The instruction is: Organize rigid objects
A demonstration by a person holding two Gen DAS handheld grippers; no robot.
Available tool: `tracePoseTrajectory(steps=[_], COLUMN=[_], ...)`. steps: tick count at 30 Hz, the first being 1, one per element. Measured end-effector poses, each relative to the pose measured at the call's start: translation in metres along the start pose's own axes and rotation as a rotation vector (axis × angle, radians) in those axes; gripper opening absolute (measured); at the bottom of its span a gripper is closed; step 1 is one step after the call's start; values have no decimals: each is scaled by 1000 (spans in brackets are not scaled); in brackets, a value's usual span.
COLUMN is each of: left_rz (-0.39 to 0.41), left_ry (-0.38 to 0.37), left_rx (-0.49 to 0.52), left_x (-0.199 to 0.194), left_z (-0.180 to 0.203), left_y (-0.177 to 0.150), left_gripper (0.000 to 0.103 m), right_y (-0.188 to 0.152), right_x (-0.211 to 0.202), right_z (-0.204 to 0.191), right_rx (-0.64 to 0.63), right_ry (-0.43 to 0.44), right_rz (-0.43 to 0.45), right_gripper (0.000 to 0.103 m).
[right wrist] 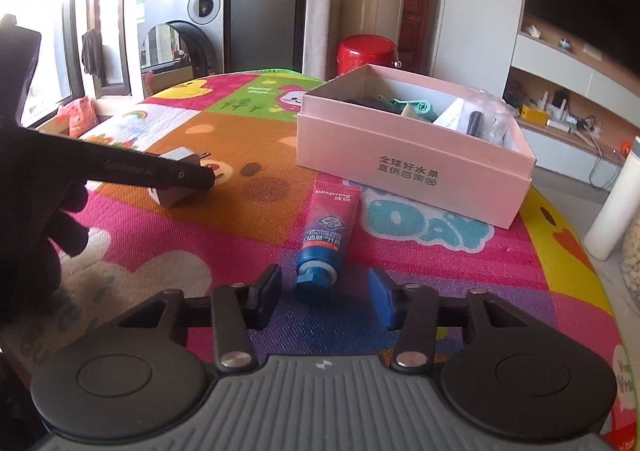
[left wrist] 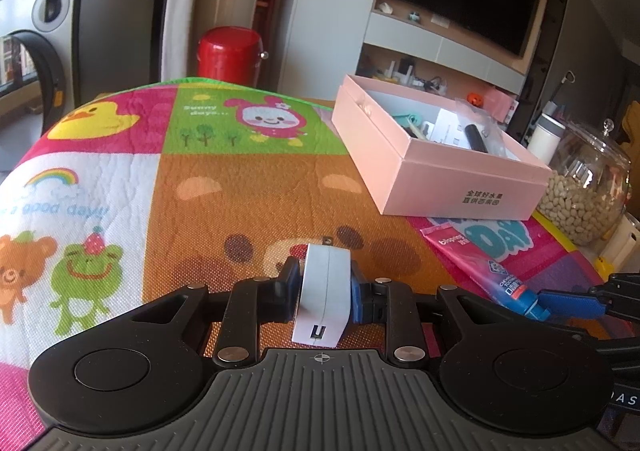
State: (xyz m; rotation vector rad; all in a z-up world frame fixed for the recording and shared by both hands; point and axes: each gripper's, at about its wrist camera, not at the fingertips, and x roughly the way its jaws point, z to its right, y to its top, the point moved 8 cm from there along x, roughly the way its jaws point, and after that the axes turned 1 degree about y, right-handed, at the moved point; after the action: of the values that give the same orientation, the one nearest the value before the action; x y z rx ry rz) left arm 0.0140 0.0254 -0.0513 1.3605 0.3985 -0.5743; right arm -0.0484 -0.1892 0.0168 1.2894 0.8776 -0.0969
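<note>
The white charger [left wrist: 322, 293] sits clamped between the pads of the left hand-held gripper [left wrist: 323, 291], gripped across its broad flat faces with its metal prongs pointing away, low over the bear patch of the colourful mat [left wrist: 248, 187] that covers the surface. It looks like a stiff, light plastic block with smooth sides (likely a little slippery), so a square hold on the flat faces, clear of the prongs, seems the safest. Just ahead and to the right stands the open pink box [left wrist: 436, 175], already holding small items and probably the charger's destination. Beside it lies a toothpaste tube [right wrist: 326, 235], cap toward the right hand-held gripper [right wrist: 326, 293], whose fingers stand apart on either side of the cap, not touching it. The tube body should dent; its cap end is firmer.
</note>
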Motion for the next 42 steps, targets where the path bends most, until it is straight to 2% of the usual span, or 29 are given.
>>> tracePoseTrajectory(steps=[2,18,22,27,33,42], left_rz=[0,6,9,2,0,37], left_ry=[0,-12,-24,-10,4,8], left_rx=[0,-22,-43,16,27,40], left_x=[0,-1,-3,-14,-24,-31], left_z=[0,-1,-3,3,1,0], left_y=[0,-1,0,-5,-10,-5], left_gripper=[27,27,27,27,28,24], right_y=[1,70,68,56,52,51], right_x=[-4,-71,-69,-66,-70,-71], right_z=[2,19,22,29,25,27], right_rx=[-3,0,1,20,10,28], right_ry=[-7,-73,-82,-105,-80,-70], right_rz=[-4,277,269,254,277,281], right_gripper=[21,20,20,20,23,21])
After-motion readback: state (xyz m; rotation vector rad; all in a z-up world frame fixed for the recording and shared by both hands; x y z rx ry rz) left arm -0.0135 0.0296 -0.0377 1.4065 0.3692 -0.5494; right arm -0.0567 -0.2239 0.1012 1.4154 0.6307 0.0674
